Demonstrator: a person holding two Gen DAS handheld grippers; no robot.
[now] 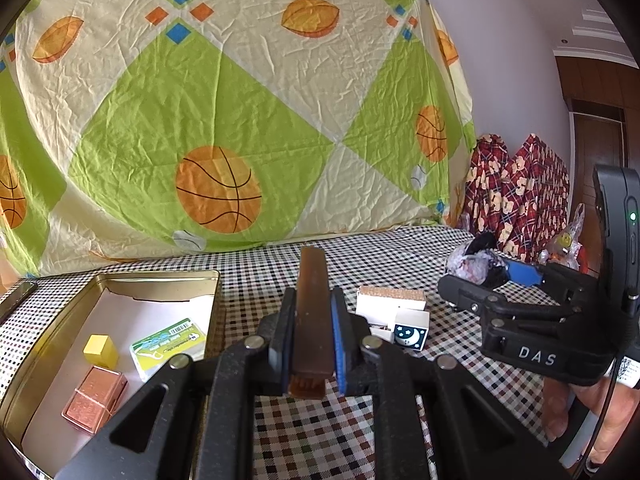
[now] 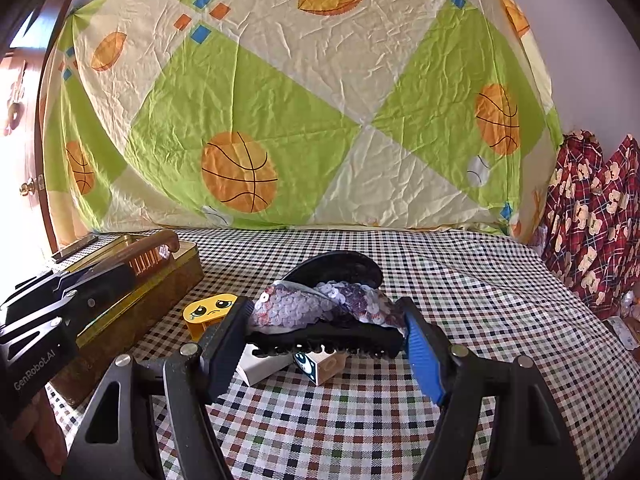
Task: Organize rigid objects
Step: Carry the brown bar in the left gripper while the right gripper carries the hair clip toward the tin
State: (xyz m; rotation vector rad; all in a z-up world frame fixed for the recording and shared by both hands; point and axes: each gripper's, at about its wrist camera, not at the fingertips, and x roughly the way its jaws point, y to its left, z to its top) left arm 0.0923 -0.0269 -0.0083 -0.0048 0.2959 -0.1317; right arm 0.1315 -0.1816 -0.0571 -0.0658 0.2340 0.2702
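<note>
My left gripper (image 1: 313,312) is shut on a brown comb (image 1: 314,304), held above the checked table just right of the open gold tin (image 1: 160,276). The tin holds a yellow cube (image 1: 101,350), a copper staple block (image 1: 95,398) and a green card (image 1: 170,344). My right gripper (image 2: 326,320) is shut on a black hair clip with a sequin bow (image 2: 324,308), lifted over a moon-print block (image 2: 318,364) and a white box (image 2: 260,366). The left gripper with the comb (image 2: 150,250) shows over the tin (image 2: 132,312) in the right wrist view.
A yellow sad-face block (image 2: 208,312) lies beside the tin. A white box with a cork-like top (image 1: 390,298) and the moon block (image 1: 410,330) lie on the table. A patterned sheet (image 1: 224,112) hangs behind. Red plaid bundles (image 1: 516,196) stand at the right.
</note>
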